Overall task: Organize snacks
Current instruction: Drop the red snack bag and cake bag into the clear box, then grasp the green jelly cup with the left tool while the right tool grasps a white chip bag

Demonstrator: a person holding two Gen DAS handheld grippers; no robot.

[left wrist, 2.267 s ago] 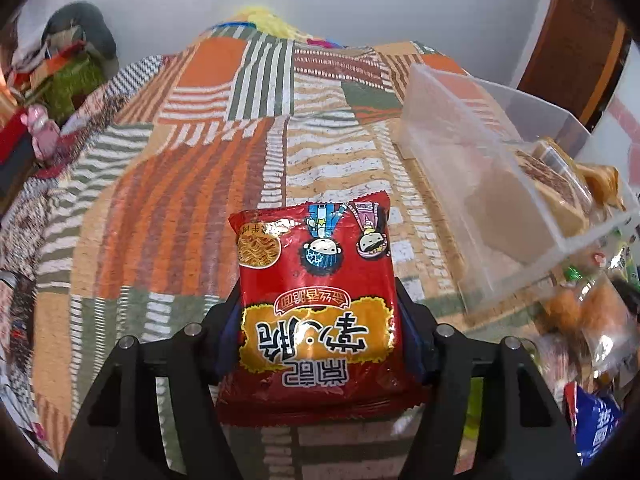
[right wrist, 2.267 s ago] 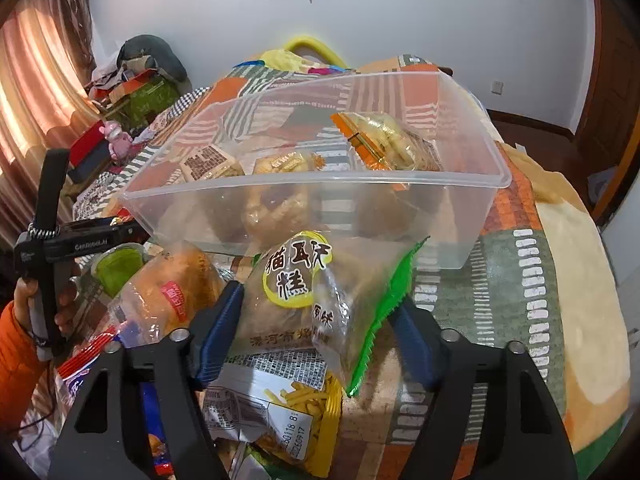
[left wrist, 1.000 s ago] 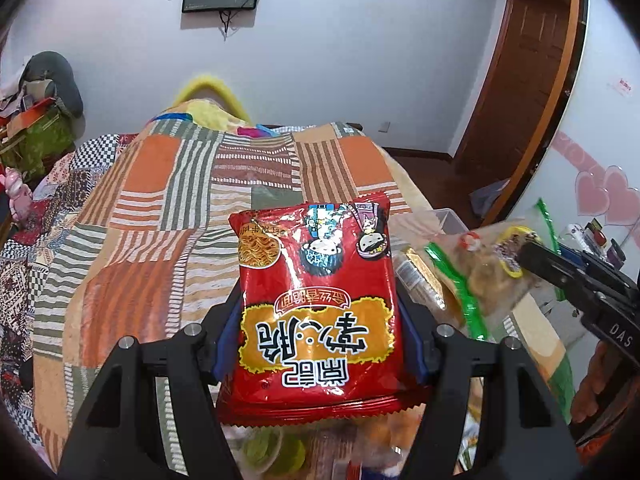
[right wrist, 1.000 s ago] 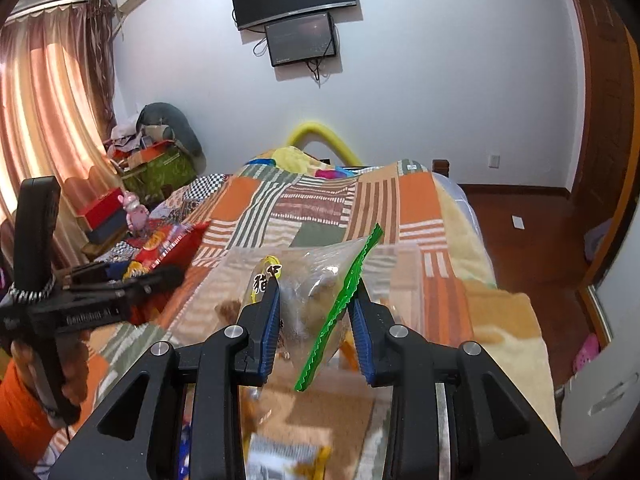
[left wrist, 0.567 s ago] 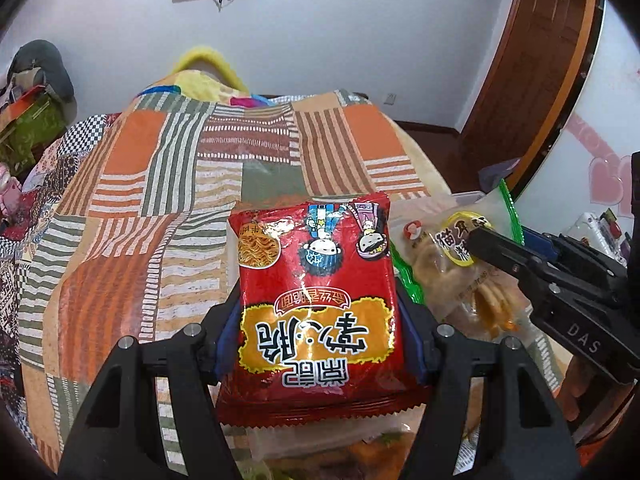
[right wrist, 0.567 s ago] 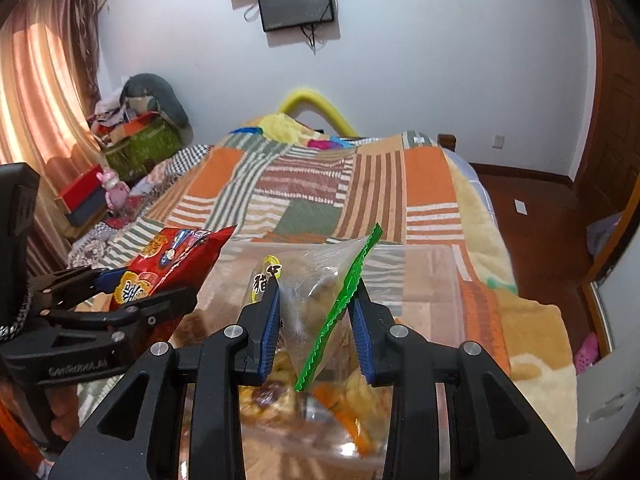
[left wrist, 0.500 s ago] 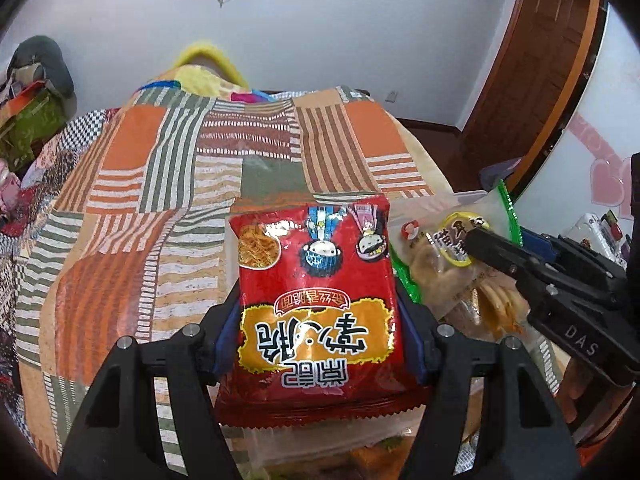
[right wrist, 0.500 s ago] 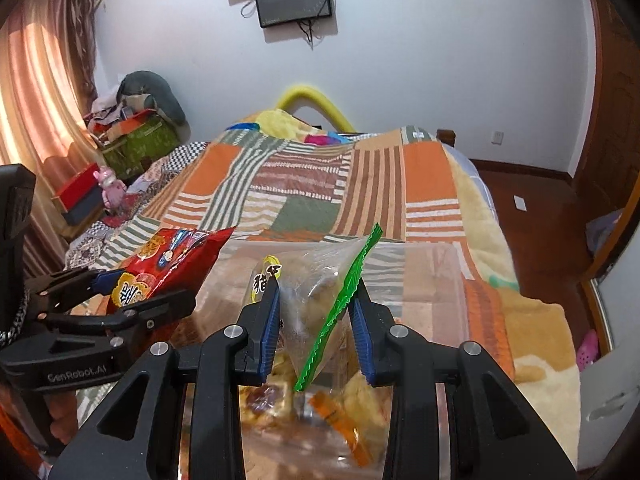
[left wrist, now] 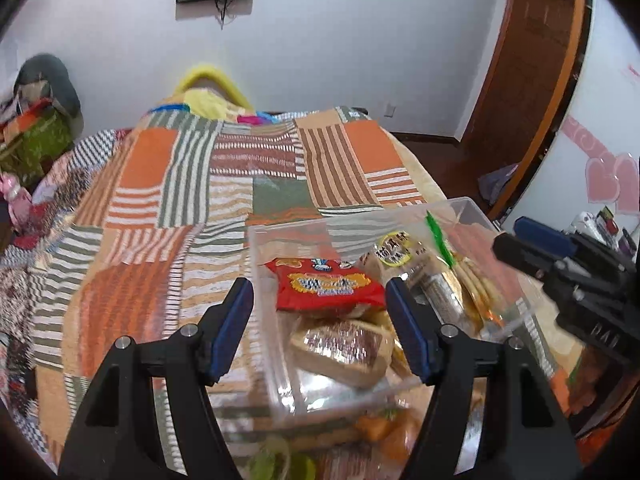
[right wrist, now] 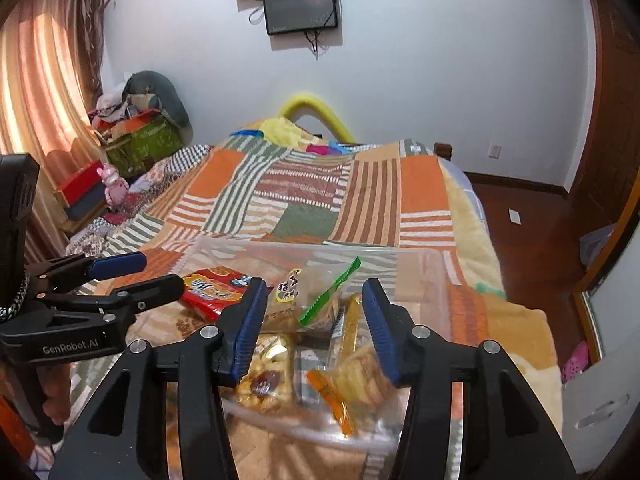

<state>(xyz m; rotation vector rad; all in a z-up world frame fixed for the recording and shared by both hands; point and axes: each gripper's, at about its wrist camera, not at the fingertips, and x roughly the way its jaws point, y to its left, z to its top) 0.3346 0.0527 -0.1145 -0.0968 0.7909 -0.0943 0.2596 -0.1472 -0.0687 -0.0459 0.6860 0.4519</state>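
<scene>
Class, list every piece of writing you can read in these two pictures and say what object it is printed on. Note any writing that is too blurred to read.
"GenRobot.AI": on the body of the left gripper, seen from the right wrist.
"DA...": partly readable letters on the body of the right gripper, seen from the left wrist.
Red snack packet: yellow panel of print, too blurred to read.
Clear snack bag with green edge: Chinese characters on a yellow label, too blurred to read with confidence.

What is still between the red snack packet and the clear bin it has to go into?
Nothing visible. The red snack packet already lies inside the clear plastic bin, on top of other wrapped snacks. The left gripper hangs above it with pads clear of it, jaws opening. The right gripper is opening too, nothing gripped.
</scene>
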